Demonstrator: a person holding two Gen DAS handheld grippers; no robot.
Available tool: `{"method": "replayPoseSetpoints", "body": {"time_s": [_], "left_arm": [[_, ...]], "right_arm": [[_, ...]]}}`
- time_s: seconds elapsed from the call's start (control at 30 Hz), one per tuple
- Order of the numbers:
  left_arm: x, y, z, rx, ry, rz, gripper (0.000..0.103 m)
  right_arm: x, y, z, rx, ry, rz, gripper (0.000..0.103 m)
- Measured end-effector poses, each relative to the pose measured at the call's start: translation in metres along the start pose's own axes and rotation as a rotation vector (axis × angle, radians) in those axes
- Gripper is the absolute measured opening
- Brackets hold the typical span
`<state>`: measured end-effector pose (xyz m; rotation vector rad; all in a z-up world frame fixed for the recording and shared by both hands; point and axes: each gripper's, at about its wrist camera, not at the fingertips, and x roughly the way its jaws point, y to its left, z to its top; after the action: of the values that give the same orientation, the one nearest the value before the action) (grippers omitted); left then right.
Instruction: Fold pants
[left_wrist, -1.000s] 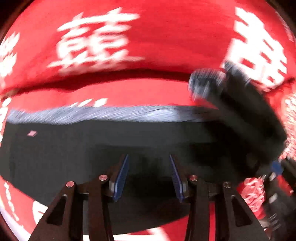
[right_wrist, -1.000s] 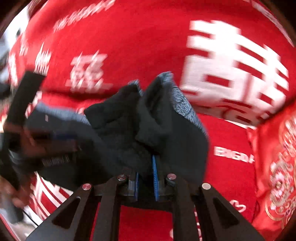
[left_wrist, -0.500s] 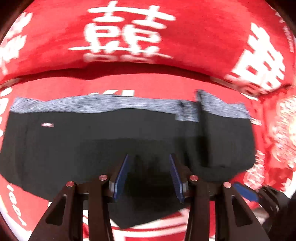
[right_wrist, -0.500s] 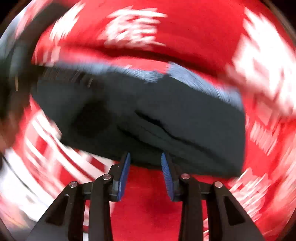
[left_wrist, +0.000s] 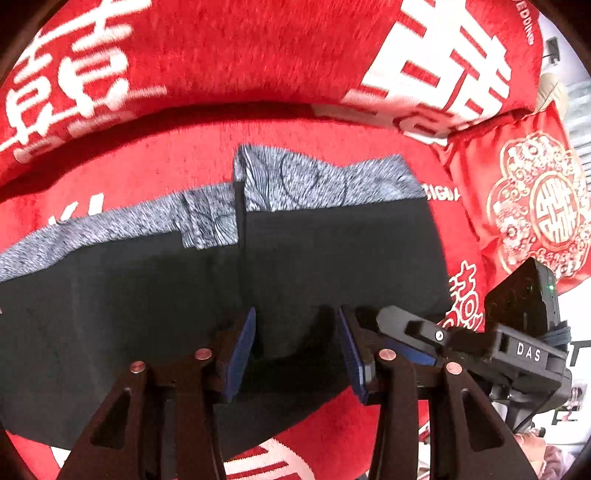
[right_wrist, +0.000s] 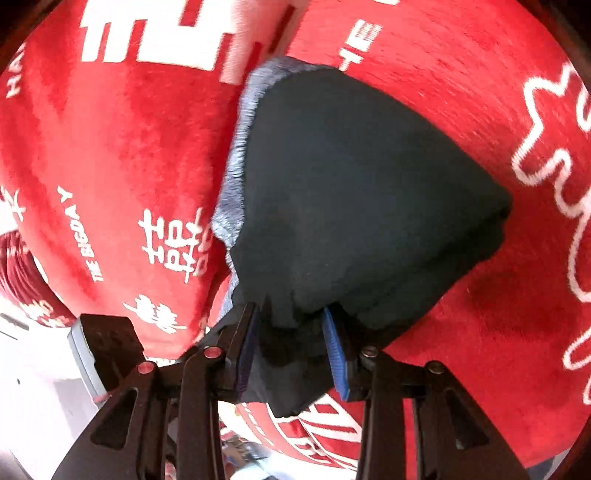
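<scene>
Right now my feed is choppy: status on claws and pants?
Left claw open over pants. Right claw just opened, fold loose between pads. Pants folded on red blanket. Nothing blocking.

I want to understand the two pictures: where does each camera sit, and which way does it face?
Left wrist: on the left gripper, looking down at the dark folded pants on a red plush blanket; the right gripper shows beside it.
Right wrist: on the right gripper, open around the pants' edge.
Shared: the pants, the blanket.

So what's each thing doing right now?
pants: folded over, lying on the blanket.
left gripper: jaws open, over the pants.
right gripper: jaws have just been opening, pants edge between them, not pinched.
blanket: spread under the pants.
</scene>
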<state>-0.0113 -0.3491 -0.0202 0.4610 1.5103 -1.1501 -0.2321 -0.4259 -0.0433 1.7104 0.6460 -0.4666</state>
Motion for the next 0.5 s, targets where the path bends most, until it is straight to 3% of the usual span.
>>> {"method": "replayPoseSetpoints", "body": {"time_s": [0.17, 0.2, 0.23, 0.5], "left_arm": [[0.004, -0.001, -0.006, -0.006, -0.004, -0.003, 0.042], [0.004, -0.002, -0.006, -0.007, -0.005, -0.007, 0.031], [0.003, -0.004, -0.007, -0.008, -0.006, -0.012, 0.03], [-0.045, -0.011, -0.037, 0.025, -0.112, 0.037, 0.03]], "right_arm": [[0.007, -0.017, 0.009, 0.108, -0.027, 0.06, 0.037], [0.007, -0.016, 0.01, 0.105, -0.031, 0.056, 0.012], [0.008, -0.014, 0.01, 0.095, -0.031, 0.051, 0.005], [-0.007, 0.045, -0.005, -0.151, 0.065, 0.038, 0.004]]}}
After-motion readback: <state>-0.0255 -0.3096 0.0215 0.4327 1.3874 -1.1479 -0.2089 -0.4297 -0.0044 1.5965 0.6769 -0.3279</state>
